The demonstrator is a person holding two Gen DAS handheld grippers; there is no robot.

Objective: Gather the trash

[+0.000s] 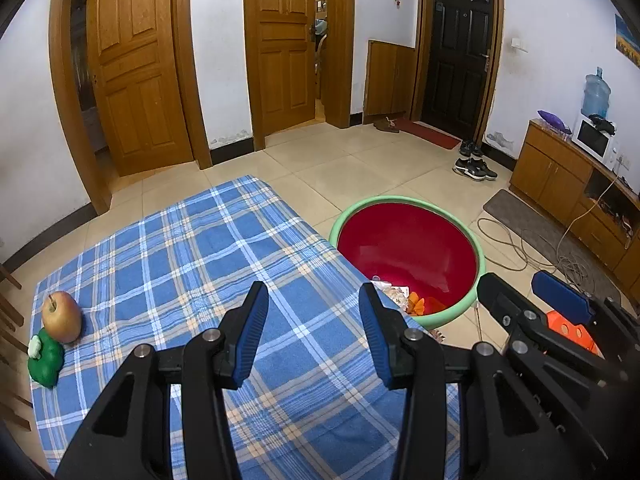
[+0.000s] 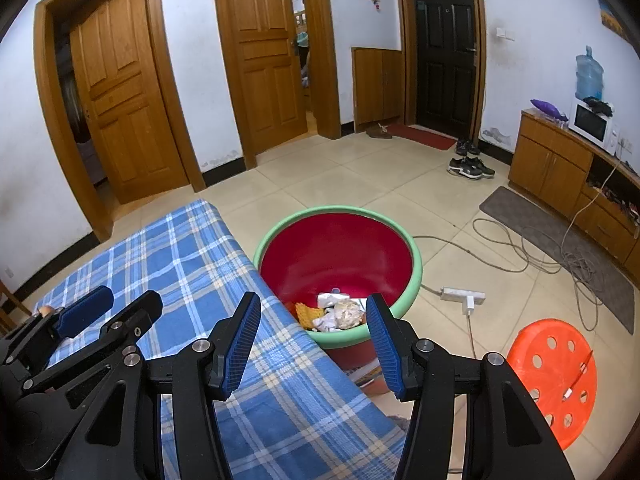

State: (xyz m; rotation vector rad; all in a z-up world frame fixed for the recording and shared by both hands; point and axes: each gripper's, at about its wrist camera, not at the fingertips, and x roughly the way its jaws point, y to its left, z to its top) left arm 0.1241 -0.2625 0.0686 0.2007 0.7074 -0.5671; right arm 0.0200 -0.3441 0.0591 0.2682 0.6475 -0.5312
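Observation:
A red basin with a green rim [image 2: 416, 276] [image 1: 478, 280] stands on the floor beside the table and holds crumpled paper and wrappers [image 2: 340, 312] [image 1: 400, 294]. My left gripper [image 1: 314, 336] hovers open over the blue plaid tablecloth [image 1: 192, 256], with nothing between its fingers. My right gripper [image 2: 312, 344] is open too, above the table's edge and the basin's near rim, empty. Each gripper shows in the other's view: the right one [image 1: 536, 300] at the right, the left one [image 2: 116, 308] at the left.
An apple [image 1: 61, 316] and a green toy [image 1: 46, 360] lie at the cloth's left edge. An orange stool [image 2: 554, 380] stands at the right, with a power strip [image 2: 464, 294] and cables on the tiles. A wooden cabinet [image 2: 548, 168] lines the right wall.

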